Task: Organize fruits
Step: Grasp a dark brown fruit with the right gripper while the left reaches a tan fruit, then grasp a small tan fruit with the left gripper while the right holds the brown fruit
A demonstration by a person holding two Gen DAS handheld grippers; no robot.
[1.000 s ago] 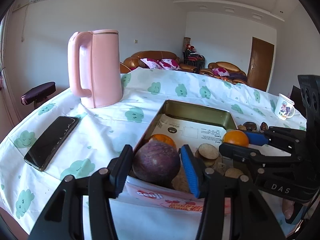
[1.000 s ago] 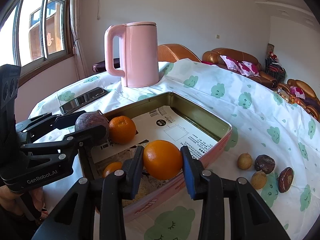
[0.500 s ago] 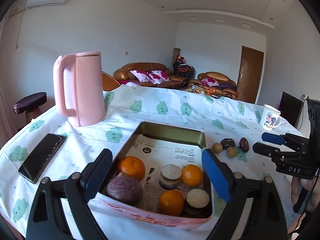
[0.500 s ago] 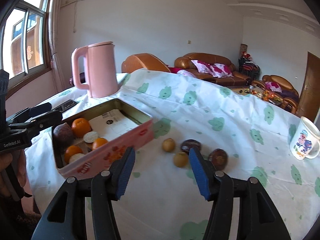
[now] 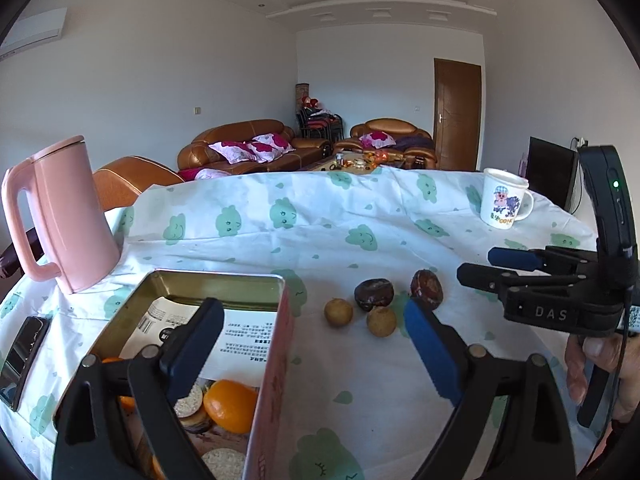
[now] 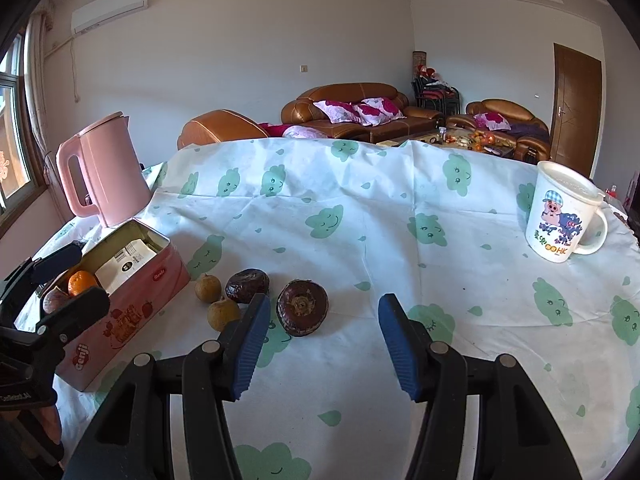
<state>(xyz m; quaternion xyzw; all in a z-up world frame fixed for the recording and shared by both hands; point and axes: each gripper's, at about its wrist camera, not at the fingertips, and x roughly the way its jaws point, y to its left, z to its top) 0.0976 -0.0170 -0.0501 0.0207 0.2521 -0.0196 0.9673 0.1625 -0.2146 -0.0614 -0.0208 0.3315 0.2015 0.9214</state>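
Observation:
A pink tin box (image 5: 276, 364) (image 6: 132, 304) holds oranges (image 5: 230, 404) (image 6: 81, 282), a purple fruit (image 6: 54, 300) and round biscuits (image 5: 188, 406). Two dark brown fruits (image 6: 303, 307) (image 6: 247, 285) and two small tan fruits (image 6: 223, 314) (image 6: 208, 287) lie on the cloth to its right; they show in the left wrist view too (image 5: 426, 289) (image 5: 374, 294) (image 5: 381, 321) (image 5: 338, 312). My left gripper (image 5: 312, 344) is open and empty over the box's right wall. My right gripper (image 6: 320, 340) is open and empty, just in front of the nearest dark fruit.
A pink kettle (image 5: 64, 220) (image 6: 102, 172) stands behind the box. A black phone (image 5: 20, 360) lies at the left. A white cartoon mug (image 6: 560, 216) (image 5: 504, 200) stands at the far right. The table carries a white cloth (image 6: 400, 220) with green clouds.
Both grippers let go of their fruit, the purple fruit and an orange, into the box, opened, then swung right towards the loose fruits on the cloth.

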